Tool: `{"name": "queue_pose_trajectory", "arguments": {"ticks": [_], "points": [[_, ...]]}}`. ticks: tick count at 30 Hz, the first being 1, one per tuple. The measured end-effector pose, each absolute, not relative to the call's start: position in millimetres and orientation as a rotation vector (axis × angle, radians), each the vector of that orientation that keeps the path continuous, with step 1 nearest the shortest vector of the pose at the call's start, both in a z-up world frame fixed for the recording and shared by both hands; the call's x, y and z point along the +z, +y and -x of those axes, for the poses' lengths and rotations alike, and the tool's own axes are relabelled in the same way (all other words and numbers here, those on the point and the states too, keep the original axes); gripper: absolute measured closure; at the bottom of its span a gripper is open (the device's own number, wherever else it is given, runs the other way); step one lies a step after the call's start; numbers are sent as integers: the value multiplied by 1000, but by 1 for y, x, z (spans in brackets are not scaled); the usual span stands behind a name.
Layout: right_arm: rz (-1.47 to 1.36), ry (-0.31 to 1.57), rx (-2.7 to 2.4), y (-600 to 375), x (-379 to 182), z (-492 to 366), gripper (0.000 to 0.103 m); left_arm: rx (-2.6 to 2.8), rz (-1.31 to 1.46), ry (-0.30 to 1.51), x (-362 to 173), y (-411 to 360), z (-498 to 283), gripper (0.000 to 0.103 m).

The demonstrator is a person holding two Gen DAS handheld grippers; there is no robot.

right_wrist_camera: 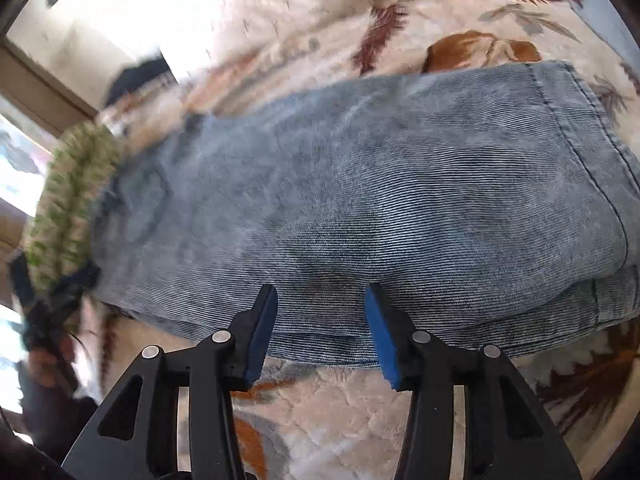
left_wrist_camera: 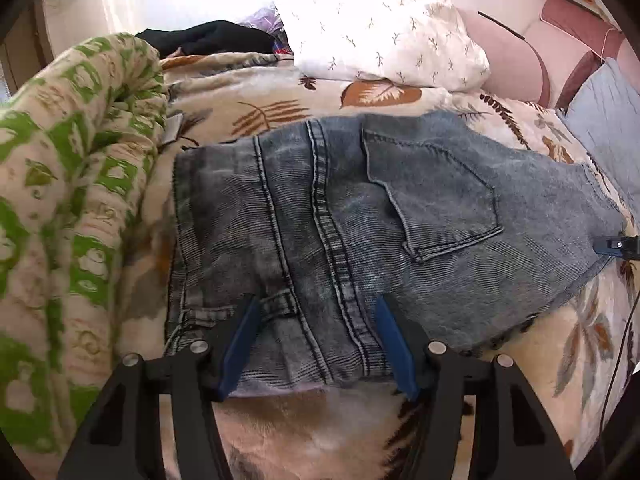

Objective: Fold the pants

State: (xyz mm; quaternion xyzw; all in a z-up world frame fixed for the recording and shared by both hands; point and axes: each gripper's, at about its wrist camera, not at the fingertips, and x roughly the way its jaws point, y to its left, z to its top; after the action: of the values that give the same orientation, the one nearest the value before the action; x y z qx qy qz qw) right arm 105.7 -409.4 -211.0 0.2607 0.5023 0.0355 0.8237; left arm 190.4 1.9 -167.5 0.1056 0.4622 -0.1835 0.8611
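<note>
The folded pants (left_wrist_camera: 360, 216) lay across the bedspread (left_wrist_camera: 320, 432), long axis left to right. We held left gripper (left_wrist_camera: 316, 308) and right gripper (right_wrist_camera: 320, 296) spread, empty, over the near edge.

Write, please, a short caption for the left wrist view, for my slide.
Open left gripper poised over the near edge of folded jeans lying on a leaf-print blanket.
</note>
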Motion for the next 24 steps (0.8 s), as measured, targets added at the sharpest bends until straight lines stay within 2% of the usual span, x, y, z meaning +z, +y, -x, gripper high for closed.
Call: {"name": "queue_pose_trajectory", "arguments": {"ticks": [9,11,16,24], "points": [[-716,776,41,-474,-144,-32,54,-469,-186,775,-87,-21,-147,40],[-754,752,-31,-498,-146,-14,53,-538,-186,751,-78,-47,-136,33],[-884,726,-99,-539,-164,16,48,-759,-249,727,-61,-156,-137,20],[-1182,636,-117,-581,-205,41,33,-1102,-475,731,-63,-331,-162,20]]}}
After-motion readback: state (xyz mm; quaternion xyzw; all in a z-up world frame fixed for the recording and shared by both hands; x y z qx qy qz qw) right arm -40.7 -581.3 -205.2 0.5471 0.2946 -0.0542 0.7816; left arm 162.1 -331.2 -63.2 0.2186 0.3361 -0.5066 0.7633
